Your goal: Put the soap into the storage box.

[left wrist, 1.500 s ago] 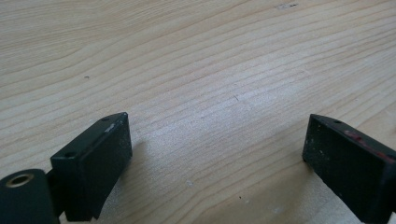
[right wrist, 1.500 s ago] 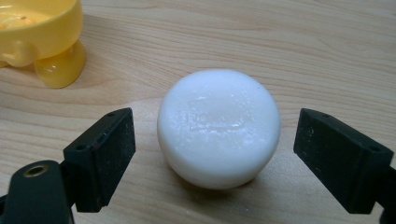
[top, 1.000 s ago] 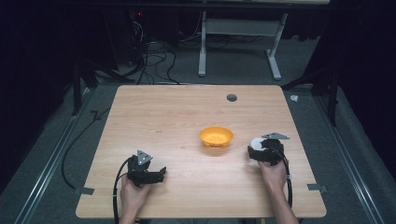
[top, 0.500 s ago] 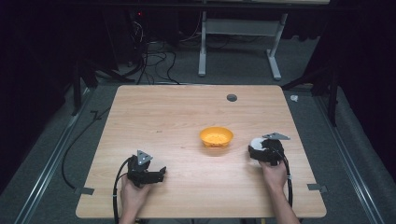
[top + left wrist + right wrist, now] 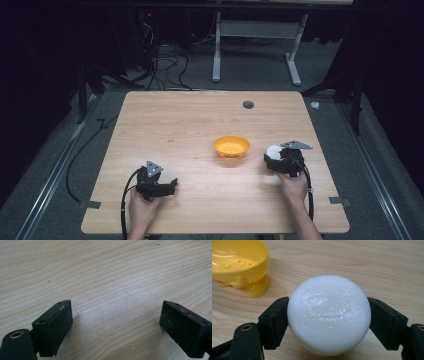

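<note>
I see a round white puck-shaped object (image 5: 329,314), smooth and waxy like a bar of soap, with a faint rectangular stamp pressed into its face whose lettering I cannot read. My right tongs (image 5: 328,322) are clamped on it, one black jaw against each side, and the lower edge of the puck is cut off at the bottom of the right gripper view. From the high view the white puck (image 5: 273,151) is a small pale spot at the front of the right tongs (image 5: 276,161), near the right edge of the light wooden bench (image 5: 175,125) and just beside a small orange-yellow plastic bowl (image 5: 231,146) that sits right of the bench's centre. In the right gripper view that bowl (image 5: 238,263) is cropped by the top and left edges; it stands on stubby feet and has small specks inside that I cannot identify. My left tongs (image 5: 116,322) stand wide apart over bare wood, holding nothing, and from the high view they (image 5: 167,186) rest near the bench's front left, well apart from the puck.
</note>
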Motion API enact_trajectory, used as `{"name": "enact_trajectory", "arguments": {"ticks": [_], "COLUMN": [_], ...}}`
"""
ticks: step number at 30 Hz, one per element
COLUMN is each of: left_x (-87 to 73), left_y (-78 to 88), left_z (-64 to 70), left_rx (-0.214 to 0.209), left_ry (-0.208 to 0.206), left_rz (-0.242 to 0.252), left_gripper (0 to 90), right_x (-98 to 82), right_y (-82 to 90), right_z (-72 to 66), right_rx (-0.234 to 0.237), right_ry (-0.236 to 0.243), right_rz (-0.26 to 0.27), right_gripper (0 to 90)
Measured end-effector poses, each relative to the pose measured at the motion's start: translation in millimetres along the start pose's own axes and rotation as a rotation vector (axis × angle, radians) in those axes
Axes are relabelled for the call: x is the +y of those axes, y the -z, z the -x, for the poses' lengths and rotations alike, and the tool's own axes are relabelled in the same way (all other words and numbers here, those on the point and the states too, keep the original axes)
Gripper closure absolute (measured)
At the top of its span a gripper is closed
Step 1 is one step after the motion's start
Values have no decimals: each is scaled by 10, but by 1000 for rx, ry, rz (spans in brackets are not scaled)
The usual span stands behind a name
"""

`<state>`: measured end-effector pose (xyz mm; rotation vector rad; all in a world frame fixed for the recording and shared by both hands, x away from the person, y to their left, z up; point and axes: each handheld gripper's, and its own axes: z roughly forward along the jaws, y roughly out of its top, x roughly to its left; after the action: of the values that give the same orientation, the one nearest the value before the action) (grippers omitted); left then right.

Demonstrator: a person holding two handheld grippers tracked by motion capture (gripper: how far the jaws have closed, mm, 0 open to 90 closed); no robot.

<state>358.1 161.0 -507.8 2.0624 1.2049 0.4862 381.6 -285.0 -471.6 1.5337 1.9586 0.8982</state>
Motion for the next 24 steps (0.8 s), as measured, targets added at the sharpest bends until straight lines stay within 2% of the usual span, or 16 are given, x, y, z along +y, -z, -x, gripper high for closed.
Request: {"name": "enact_trajectory", "arguments": {"ticks": [5,6,12,14,18,24], "left_x": [-1,-1,-1,-1,-2,-2], "left_y": [1,1,3,4,4,7], "left_z": [-1,0,0,0,0,-2], "left_rx": [0,0,0,0,0,0], "left_ry": [-1,0,1,1,1,2], "left_rz": [1,1,3,3,3,5], "left_gripper": [122,124,131,133,135,144], "right_x": [67,107,189,236,296,354], "right_y": [66,99,145,170,179,200], "right_z": [-54,-88,-188,-258,-335,-403], "right_rx": [21,37,64,90,111,138], "right_ry": [15,22,44,57,77,87], "right_rz": [18,28,32,38,32,40], "right_gripper": [236,236,236,236,236,236]}}
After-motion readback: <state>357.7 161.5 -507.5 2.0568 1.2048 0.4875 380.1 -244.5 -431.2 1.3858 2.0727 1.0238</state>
